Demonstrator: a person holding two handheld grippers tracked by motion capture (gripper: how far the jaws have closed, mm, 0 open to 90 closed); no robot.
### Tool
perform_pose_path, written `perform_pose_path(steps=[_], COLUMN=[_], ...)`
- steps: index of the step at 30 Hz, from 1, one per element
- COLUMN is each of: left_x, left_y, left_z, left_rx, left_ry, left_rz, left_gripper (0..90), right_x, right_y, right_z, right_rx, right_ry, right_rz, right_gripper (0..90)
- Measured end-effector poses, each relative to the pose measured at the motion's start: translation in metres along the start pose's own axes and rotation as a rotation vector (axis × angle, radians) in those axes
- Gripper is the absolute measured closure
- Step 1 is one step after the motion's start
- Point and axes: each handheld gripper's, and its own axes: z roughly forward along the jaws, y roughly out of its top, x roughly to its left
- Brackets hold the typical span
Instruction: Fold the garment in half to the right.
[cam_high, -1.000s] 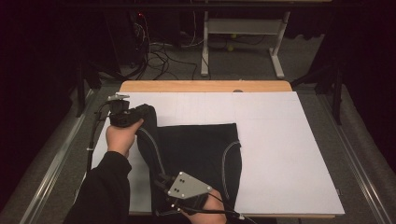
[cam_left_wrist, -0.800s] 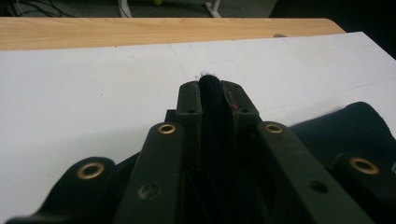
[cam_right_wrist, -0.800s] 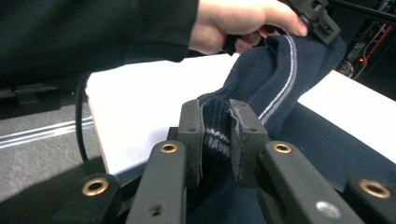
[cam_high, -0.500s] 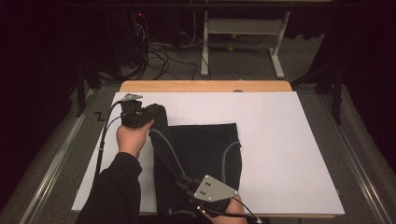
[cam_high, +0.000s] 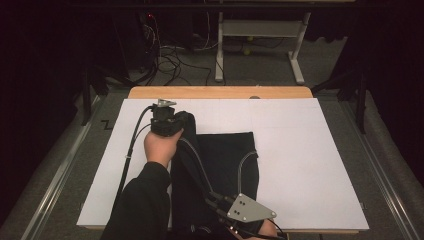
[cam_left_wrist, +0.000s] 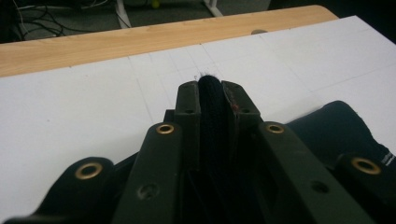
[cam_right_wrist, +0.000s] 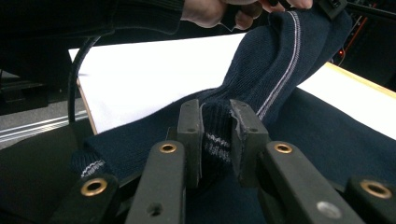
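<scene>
Item: dark knit garment (cam_high: 220, 165), one fold clamped in my left gripper (cam_left_wrist: 212, 100) jaws, a striped edge in my right gripper (cam_right_wrist: 215, 126) jaws; risk: knit slips out under uneven pull.

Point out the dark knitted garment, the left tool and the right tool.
dark knitted garment (cam_high: 225, 155): high view, flat middle of the cloth.
left tool (cam_left_wrist: 211, 88): left gripper view, between its tips.
right tool (cam_right_wrist: 215, 112): right gripper view, between its tips.

Dark room, grey carpet (cam_high: 260, 75), cables (cam_high: 167, 52), white desk frame (cam_high: 260, 30).
</scene>
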Motion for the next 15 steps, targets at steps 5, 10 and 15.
perform_pose_path(steps=[5,10,15], left_x=[-0.016,-0.025,-0.032], left_y=[0.002,0.003,0.003], left_z=[0.013,0.025,0.035], left_rx=[0.008,0.023,0.039], left_ry=[-0.004,-0.008,-0.006], left_rz=[0.009,0.002,0.0], left_gripper=[74.3,74.2,74.2], right_x=[-0.005,-0.011,-0.019], right_y=[-0.01,-0.017,-0.026], right_z=[-0.008,-0.016,-0.024], right_rx=[0.018,0.036,0.063], right_ry=[-0.015,-0.028,-0.038], right_rz=[0.001,0.01,0.038], right_gripper=[76.9,76.6,76.2])
